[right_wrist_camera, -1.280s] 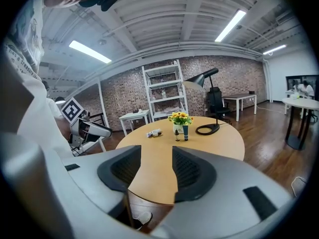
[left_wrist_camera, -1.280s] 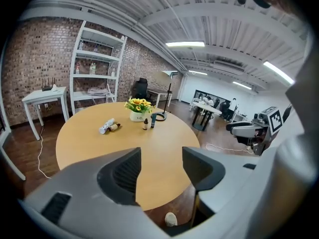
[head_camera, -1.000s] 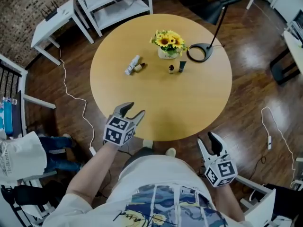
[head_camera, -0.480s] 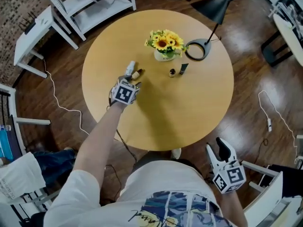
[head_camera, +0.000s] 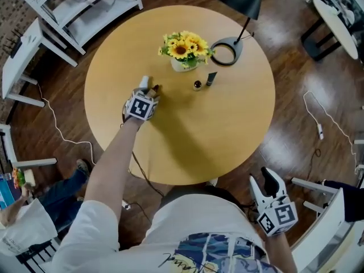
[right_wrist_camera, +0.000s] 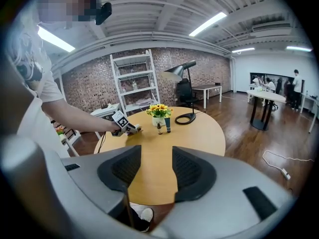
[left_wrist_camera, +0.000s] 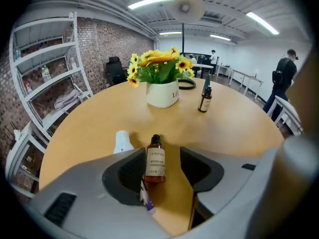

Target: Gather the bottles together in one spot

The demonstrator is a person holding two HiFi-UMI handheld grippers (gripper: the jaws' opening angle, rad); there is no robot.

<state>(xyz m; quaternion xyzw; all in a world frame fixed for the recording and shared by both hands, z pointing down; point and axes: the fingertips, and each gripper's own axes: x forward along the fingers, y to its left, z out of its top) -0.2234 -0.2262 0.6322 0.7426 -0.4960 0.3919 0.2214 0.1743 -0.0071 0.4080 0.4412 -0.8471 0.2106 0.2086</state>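
Note:
A small amber bottle (left_wrist_camera: 155, 161) lies on its side on the round wooden table (head_camera: 227, 129), next to a white tube (left_wrist_camera: 122, 141) (head_camera: 144, 82). My left gripper (head_camera: 150, 91) is lowered over the amber bottle (head_camera: 155, 88), which lies between its jaws. The jaws have just been closing; a gap still shows at the right pad. Further right stand a little dropper bottle (head_camera: 197, 85) (left_wrist_camera: 204, 99) and a dark tube (head_camera: 211, 79). My right gripper (head_camera: 263, 182) hangs off the table's near edge, open and empty.
A white vase of sunflowers (head_camera: 183, 53) stands behind the bottles, with a black lamp base (head_camera: 226, 53) to its right. White shelving (head_camera: 74, 4) and a side table (head_camera: 23, 50) stand at the far left. A cable (head_camera: 57, 129) trails on the floor.
My left gripper has travelled from the table's near edge forward to the lying bottles and dropped over the amber one. The right gripper has stayed near the table's near edge.

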